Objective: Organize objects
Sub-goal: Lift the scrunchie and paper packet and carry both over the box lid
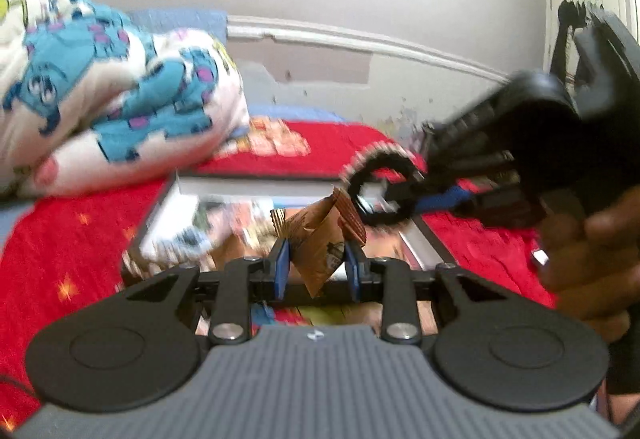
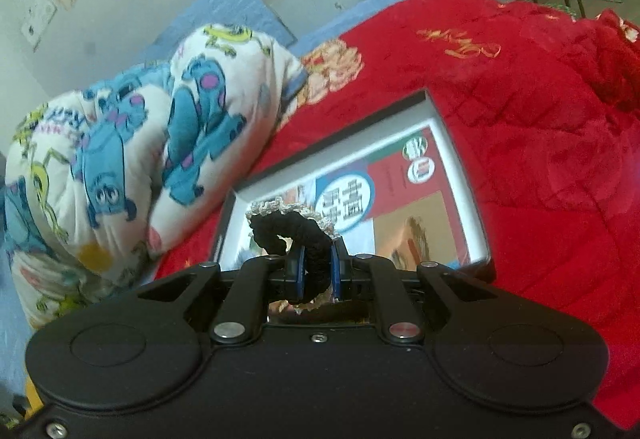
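Here the tray (image 2: 456,175) rim lies clear on the red blanket (image 2: 540,143).

The left tongs (image 1: 316,265) are showing blue pads on black fingers, black linkage arms with silver screws, two round black discs at seven and five o'clock, and a ribbed grey body bearing a small white mark. The right tongs (image 2: 318,271) are showing a black body.

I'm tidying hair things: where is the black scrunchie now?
The black scrunchie is clamped in the right gripper, held above the framed tray on the red blanket, right of the cartoon-print pillow.
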A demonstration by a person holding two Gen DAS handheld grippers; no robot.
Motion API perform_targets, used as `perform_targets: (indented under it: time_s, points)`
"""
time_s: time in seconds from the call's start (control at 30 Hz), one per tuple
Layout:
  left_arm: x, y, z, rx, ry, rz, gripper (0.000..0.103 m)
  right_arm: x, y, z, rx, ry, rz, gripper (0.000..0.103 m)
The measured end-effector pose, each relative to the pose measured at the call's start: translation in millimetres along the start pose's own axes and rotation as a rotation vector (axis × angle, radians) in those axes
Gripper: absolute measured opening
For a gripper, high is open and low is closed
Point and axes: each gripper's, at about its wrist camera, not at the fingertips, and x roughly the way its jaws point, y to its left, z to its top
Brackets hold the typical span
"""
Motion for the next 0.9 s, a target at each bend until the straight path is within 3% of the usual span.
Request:
perform_targets:
  time_s: [0.3, 0.67, 0.9]
  points:
    - [16, 11, 40, 0.057, -0.118, 0.021, 0.033, -2, -11, 23, 0.079, -0.071, -0.006, 0.013]
    - [65, 10, 69, 0.045, -0.044, -0.041, 0.033, 8, -22, 55, 0.152, -0.13, -0.069, 0.013]
    - [87, 11, 66, 0.061, -0.018, -0.069, 0.033, 21, -21, 56, 0.127, -0.139, -0.111, 0.013]
